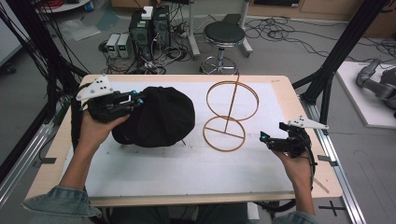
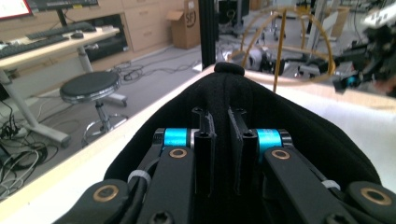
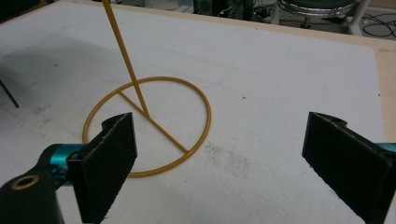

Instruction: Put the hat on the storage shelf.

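Beyond the gripper (image 1: 137,99), a round black stool (image 1: 224,35) stands on grey floor (image 1: 289,60) strewn with cables (image 1: 275,32); computer towers (image 1: 149,25) sit left of it, black frame posts (image 1: 345,44) flank both sides, wooden drawers (image 2: 144,23) farther off

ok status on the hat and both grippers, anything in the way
Left gripper shut on black hat, pinching its fabric. Right gripper open, holding nothing, near wire stand. Nothing on the mat between hat and stand.
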The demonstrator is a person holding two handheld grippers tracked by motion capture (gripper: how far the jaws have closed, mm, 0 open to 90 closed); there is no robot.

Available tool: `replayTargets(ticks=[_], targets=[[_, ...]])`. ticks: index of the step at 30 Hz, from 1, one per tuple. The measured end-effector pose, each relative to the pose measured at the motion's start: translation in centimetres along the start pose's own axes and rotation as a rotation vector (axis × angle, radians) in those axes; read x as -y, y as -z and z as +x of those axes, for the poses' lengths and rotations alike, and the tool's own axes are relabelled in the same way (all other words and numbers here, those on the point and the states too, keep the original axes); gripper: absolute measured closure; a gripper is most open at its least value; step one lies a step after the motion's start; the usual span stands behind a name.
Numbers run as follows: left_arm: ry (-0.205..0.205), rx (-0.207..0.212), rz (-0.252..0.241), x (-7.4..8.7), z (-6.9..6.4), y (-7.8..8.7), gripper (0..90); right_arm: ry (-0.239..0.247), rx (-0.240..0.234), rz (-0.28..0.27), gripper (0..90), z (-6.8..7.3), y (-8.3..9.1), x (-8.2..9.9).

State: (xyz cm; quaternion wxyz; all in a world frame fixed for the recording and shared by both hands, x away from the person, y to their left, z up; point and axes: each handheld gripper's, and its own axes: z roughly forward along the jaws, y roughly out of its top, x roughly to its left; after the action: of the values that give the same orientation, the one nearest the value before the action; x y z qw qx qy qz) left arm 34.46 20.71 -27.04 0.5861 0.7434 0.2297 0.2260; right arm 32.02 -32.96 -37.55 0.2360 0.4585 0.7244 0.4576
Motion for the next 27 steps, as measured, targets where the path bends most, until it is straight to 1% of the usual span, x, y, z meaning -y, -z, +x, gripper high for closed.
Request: replayTargets(ticks=[1, 2, 4, 7, 8, 9, 10, 12, 13, 14, 15, 17, 18, 19, 20, 22, 24, 25, 27], targets=[[-0.003, -0.002, -0.018, -0.8, 0.2, 0.1, 82.1, 0.001, 0.0, -0.002, 9.8, -0.1, 0.0, 0.0], [-0.003, -0.002, -0.018, -0.8, 0.2, 0.1, 82.1, 0.001, 0.0, -0.003, 9.8, -0.1, 0.0, 0.0], [-0.005, -0.005, -0.034, -1.6, 0.3, 0.1, 82.1, -0.001, -0.001, -0.003, 9.8, -0.1, 0.1, 0.0], [-0.013, -0.009, -0.047, -2.8, 0.5, 0.1, 82.1, 0.0, -0.002, -0.003, 9.8, -0.1, 0.1, 0.0], [-0.02, -0.01, -0.062, -3.7, 0.6, 0.0, 82.1, -0.002, -0.003, -0.004, 9.8, 0.0, 0.2, -0.1], [-0.021, -0.013, -0.07, -4.1, 0.6, 0.0, 82.1, -0.002, -0.003, -0.003, 9.8, 0.0, 0.2, 0.0], [-0.021, -0.013, -0.07, -4.1, 0.6, 0.0, 82.1, -0.002, -0.003, -0.003, 9.8, 0.0, 0.2, 0.0], [-0.026, -0.012, -0.078, -4.9, 0.8, -0.1, 82.1, -0.002, -0.003, -0.005, 9.8, -0.1, 0.2, 0.0], [-0.028, -0.01, -0.092, -5.7, 0.9, -0.3, 82.1, -0.002, -0.004, -0.006, 9.8, -0.1, 0.2, 0.0], [-0.029, -0.006, -0.095, -6.0, 0.9, -0.3, 82.0, -0.003, -0.005, -0.006, 9.8, -0.1, 0.2, 0.0], [-0.029, -0.006, -0.095, -6.0, 0.9, -0.3, 82.0, -0.007, -0.005, -0.004, 9.8, -0.1, 0.2, 0.0], [-0.027, -0.003, -0.105, -6.7, 1.0, -0.7, 82.0, -0.007, -0.004, -0.005, 9.8, -0.1, 0.2, 0.0], [-0.03, -0.001, -0.113, -7.4, 1.1, -1.0, 82.1, -0.006, -0.006, -0.006, 9.8, -0.1, 0.2, 0.0], [-0.023, 0.005, -0.125, -7.7, 1.1, -1.2, 82.1, -0.006, -0.007, -0.006, 9.8, -0.1, 0.2, -0.1], [-0.023, 0.005, -0.125, -7.7, 1.1, -1.2, 82.1, -0.007, -0.006, -0.007, 9.8, 0.0, 0.2, -0.1], [-0.024, 0.007, -0.133, -8.2, 1.1, -1.7, 82.1, -0.005, -0.008, -0.006, 9.8, 0.0, 0.2, -0.1], [-0.023, 0.015, -0.142, -8.7, 0.9, -2.2, 82.1, -0.004, -0.01, -0.005, 9.8, 0.0, 0.2, -0.1], [-0.029, 0.022, -0.154, -9.1, 0.8, -2.8, 82.1, 0.002, -0.01, -0.008, 9.8, 0.0, 0.2, -0.1], [-0.026, 0.029, -0.158, -9.3, 0.7, -3.0, 82.1, -0.001, -0.013, -0.008, 9.8, 0.0, 0.3, -0.1]])
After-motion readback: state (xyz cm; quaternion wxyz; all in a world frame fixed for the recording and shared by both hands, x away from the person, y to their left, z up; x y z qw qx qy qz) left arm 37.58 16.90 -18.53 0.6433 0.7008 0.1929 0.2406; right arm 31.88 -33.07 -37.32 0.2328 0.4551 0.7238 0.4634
